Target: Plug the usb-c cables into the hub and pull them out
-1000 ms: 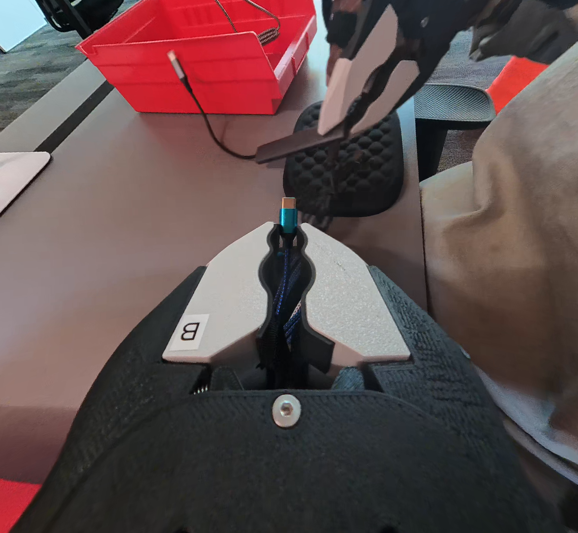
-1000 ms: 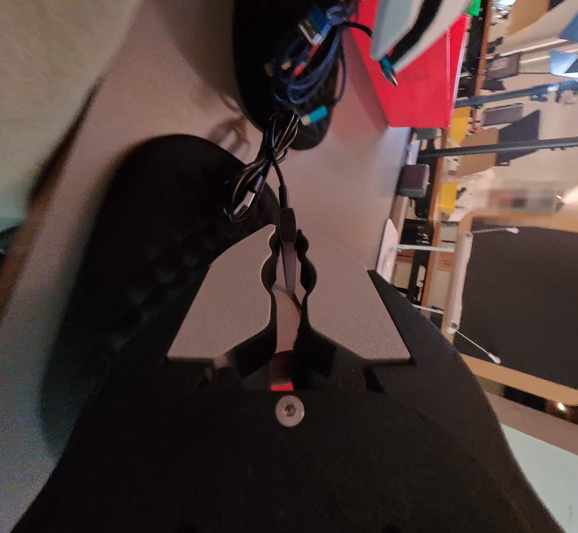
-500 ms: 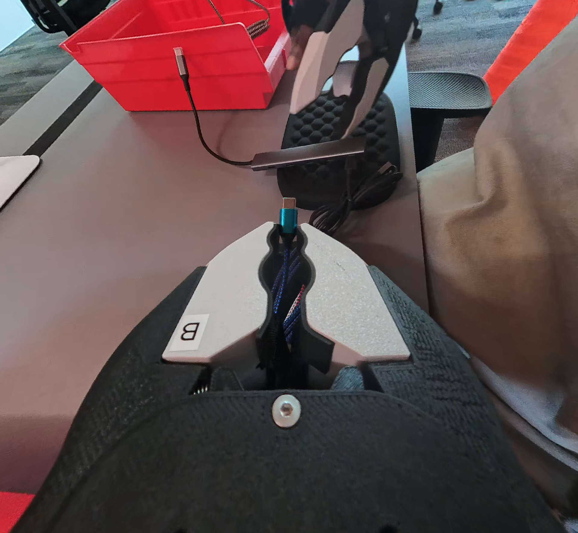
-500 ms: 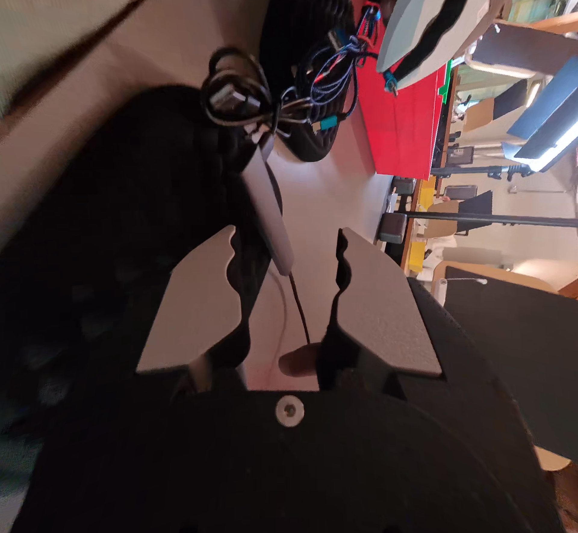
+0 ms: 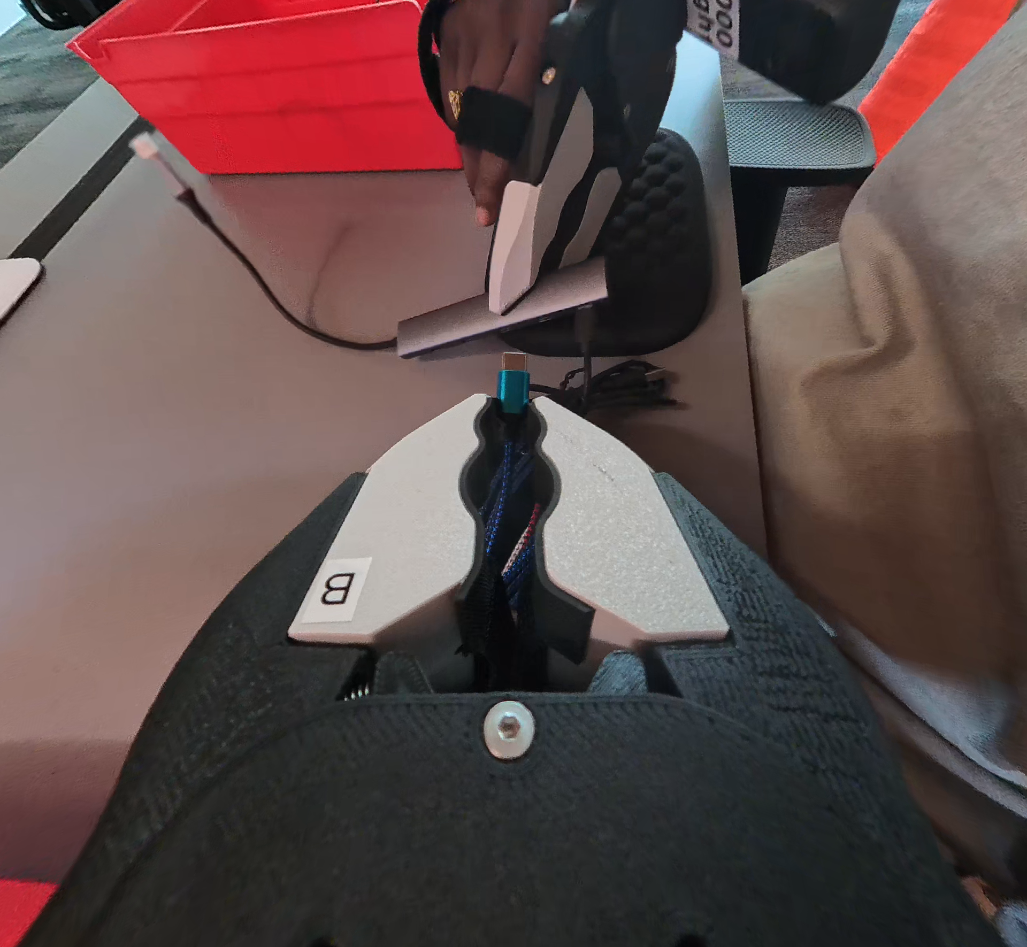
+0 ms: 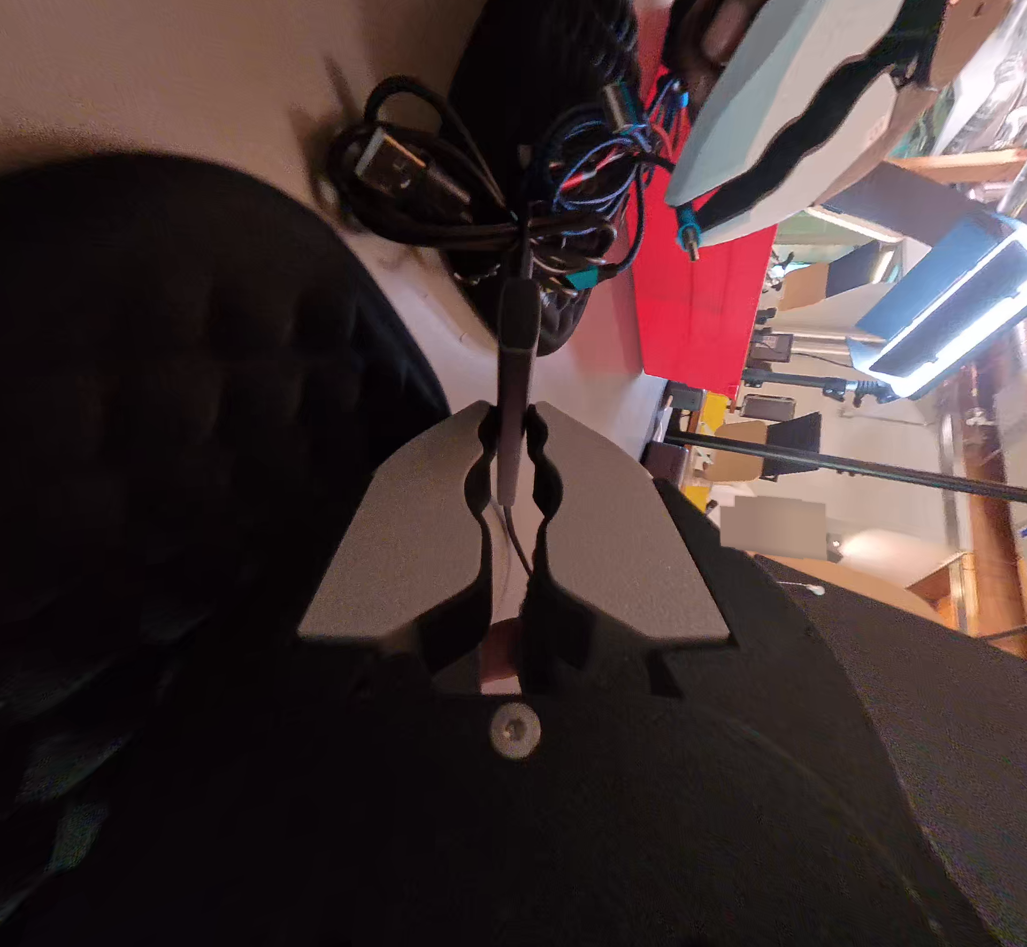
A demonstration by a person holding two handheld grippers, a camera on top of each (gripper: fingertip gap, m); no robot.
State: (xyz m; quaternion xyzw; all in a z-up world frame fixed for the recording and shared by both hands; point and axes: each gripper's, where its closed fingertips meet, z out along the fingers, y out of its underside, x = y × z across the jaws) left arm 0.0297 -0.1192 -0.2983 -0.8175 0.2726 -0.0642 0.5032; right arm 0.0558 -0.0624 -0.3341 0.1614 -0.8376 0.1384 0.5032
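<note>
Teal plug [image 5: 511, 391] near hub [image 5: 503, 316], prob. unplugged

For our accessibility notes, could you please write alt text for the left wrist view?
The left gripper pinches a teal-collared USB-C plug, its tip just short of a grey hub that the right gripper clamps from above over a table. A red bin sits behind, a black cable bundle beside the plug.

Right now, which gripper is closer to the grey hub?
Right. The right gripper is clamped on the hub, touching it. The left gripper sits just short of the hub's edge, holding the teal USB-C plug pointed at it, not touching.
</note>
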